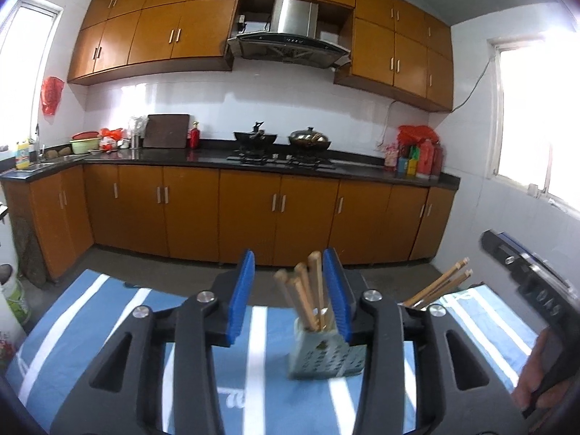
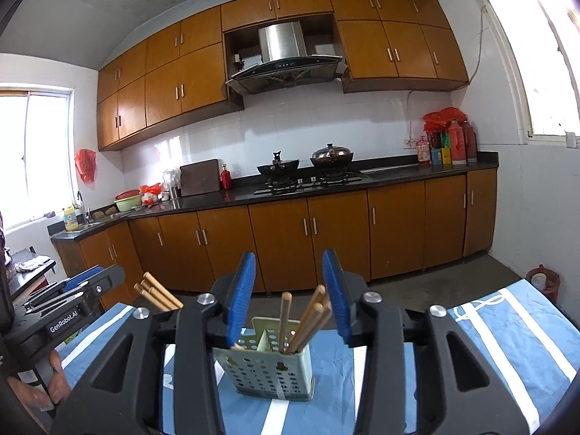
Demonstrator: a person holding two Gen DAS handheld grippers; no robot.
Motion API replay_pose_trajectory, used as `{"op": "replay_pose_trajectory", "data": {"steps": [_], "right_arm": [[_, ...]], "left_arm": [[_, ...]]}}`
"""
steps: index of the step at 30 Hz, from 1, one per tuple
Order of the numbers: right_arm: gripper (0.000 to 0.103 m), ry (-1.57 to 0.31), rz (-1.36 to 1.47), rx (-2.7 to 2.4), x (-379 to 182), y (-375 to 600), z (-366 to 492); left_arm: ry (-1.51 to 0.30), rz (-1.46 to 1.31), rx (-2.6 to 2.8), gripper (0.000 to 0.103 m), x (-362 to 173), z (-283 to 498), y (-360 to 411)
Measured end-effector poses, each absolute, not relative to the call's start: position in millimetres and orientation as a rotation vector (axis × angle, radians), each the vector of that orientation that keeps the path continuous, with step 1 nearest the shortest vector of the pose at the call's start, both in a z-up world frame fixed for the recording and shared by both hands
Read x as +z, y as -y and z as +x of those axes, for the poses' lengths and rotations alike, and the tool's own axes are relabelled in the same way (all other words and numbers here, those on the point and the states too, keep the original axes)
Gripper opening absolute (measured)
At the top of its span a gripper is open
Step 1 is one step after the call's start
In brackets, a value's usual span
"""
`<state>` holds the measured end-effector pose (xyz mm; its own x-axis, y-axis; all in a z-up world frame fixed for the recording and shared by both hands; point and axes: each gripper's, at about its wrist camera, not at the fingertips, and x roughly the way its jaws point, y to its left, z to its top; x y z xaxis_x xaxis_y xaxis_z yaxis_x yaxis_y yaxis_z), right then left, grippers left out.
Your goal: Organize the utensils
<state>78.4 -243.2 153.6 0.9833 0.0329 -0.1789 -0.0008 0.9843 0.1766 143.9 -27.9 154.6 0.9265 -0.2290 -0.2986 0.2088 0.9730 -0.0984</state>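
Observation:
A pale green perforated utensil holder [image 1: 326, 357] [image 2: 270, 369] stands on the blue striped cloth [image 1: 90, 326] [image 2: 507, 333]. Several wooden chopsticks [image 1: 308, 293] [image 2: 308, 319] stand in it, leaning. A second bunch of chopsticks [image 1: 440, 286] [image 2: 157, 295] sticks up behind the gripper bodies, its container hidden. My left gripper [image 1: 291, 290] is open and empty, just behind and above the holder. My right gripper [image 2: 290, 290] is open and empty, with the holder below and between its blue pads [image 2: 241, 290].
The other gripper shows at each view's edge: the right one [image 1: 525, 282], the left one [image 2: 69, 304]. Beyond the table are brown floor cabinets [image 1: 253, 214], a black counter with a stove and woks [image 2: 308, 170], and a white container [image 1: 12, 297] on the floor at left.

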Motion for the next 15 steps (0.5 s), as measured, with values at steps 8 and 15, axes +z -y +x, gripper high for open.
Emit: {"op": "replay_pose_trajectory", "data": {"steps": [8, 15], "right_arm": [[0.067, -0.187, 0.192, 0.015, 140, 243, 45], [0.095, -0.19, 0.169, -0.016, 120, 236, 13]], "left_arm": [[-0.315, -0.006, -0.173, 0.075, 140, 108, 9], [-0.27, 0.033, -0.137, 0.099, 124, 60, -6]]}}
